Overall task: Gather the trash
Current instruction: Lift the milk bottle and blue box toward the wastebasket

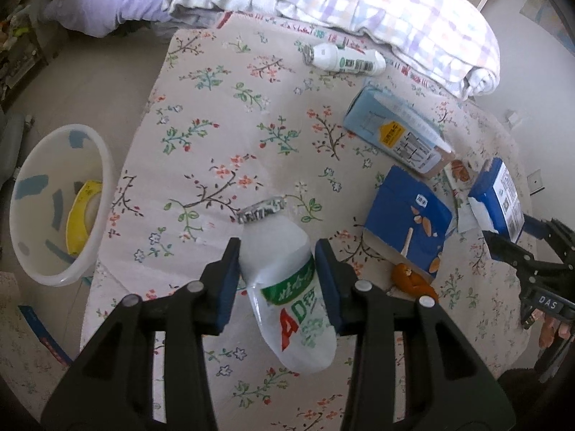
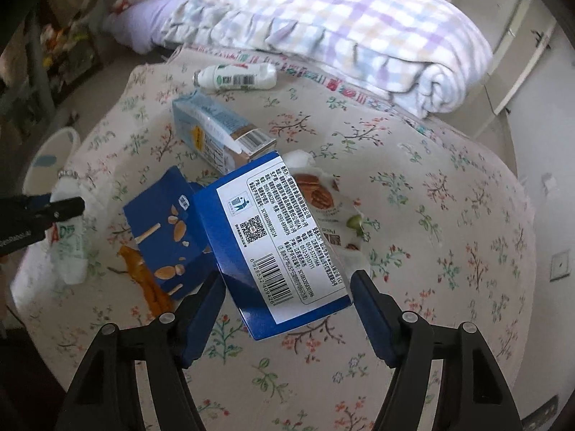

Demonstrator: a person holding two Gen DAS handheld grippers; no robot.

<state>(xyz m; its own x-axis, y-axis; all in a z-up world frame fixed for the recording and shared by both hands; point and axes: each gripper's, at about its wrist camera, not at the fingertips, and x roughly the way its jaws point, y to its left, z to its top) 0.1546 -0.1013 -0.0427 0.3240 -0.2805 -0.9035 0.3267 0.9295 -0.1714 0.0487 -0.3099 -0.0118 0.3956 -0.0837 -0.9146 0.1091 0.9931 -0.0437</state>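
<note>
My left gripper [image 1: 276, 265] is shut on a white AD milk bottle [image 1: 287, 287] with a foil top, over the floral bedspread; the bottle also shows in the right wrist view [image 2: 68, 248]. My right gripper [image 2: 287, 294] is shut on a blue box with a white barcode label [image 2: 276, 244], seen in the left wrist view as the blue box [image 1: 497, 197]. On the bed lie a second blue box [image 1: 406, 219], a light-blue carton [image 1: 395, 129], another white bottle [image 1: 345, 58], an orange peel [image 1: 413, 280] and a nut packet [image 2: 323, 197].
A white basin [image 1: 54, 204] with a yellow item inside stands on the floor left of the bed. A checked blanket [image 1: 359, 3] is folded at the far side of the bed. A lilac pillow [image 1: 107, 0] lies far left.
</note>
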